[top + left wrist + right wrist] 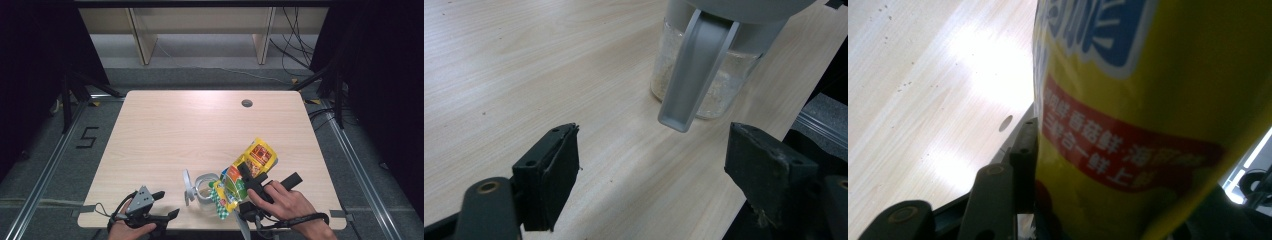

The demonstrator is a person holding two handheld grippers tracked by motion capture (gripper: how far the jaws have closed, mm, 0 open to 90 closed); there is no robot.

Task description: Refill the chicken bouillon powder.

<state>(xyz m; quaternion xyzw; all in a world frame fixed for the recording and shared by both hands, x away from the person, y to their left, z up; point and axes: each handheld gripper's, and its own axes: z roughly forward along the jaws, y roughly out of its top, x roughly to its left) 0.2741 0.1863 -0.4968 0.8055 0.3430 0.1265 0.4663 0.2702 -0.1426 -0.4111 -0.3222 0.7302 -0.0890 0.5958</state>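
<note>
A yellow snack bag (250, 167) with red and blue print lies tilted, its green lower end over a clear jar (204, 188) near the table's front edge. My right gripper (248, 176) is shut on the bag; in the right gripper view the bag (1148, 100) sits between the jaws, with the left pad (1023, 155) pressed against it. The jar (706, 85) holds a pale grainy filling, and its grey lid flap (694, 75) hangs open. My left gripper (167, 204) rests at the front left, open and holding nothing (659, 170), pointing at the jar.
The wooden table (200, 125) has a round cable hole (246, 103) at the back right. The jar's open lid flap (187, 187) sticks out to the left. The table's front edge lies close behind both hands.
</note>
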